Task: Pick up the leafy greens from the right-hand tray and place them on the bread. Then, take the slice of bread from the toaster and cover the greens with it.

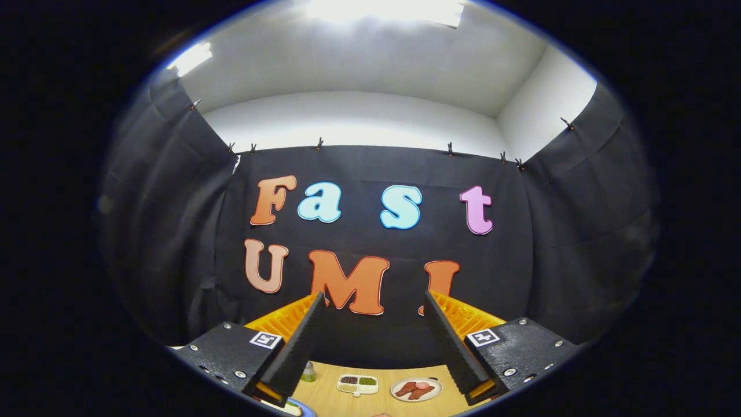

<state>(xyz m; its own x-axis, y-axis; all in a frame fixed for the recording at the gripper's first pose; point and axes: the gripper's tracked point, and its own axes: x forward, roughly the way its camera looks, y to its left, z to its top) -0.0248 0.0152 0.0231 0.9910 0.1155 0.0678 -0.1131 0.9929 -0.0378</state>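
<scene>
Leafy greens, I can't make them out from where I'm holding the tongs (373,301); the camera is pitched up at the booth wall, so just a strip of wooden table (324,394) shows low between the fingers. The tongs stand wide apart, nothing between them. Down in that gap I see a small divided tray (358,383) with dark and green fillings, and just right of it a plate (416,389) of reddish sliced meat. Whether that green is the greens, I can't tell. Everything lies below and ahead, so I judge the tongs must tip downward.
</scene>
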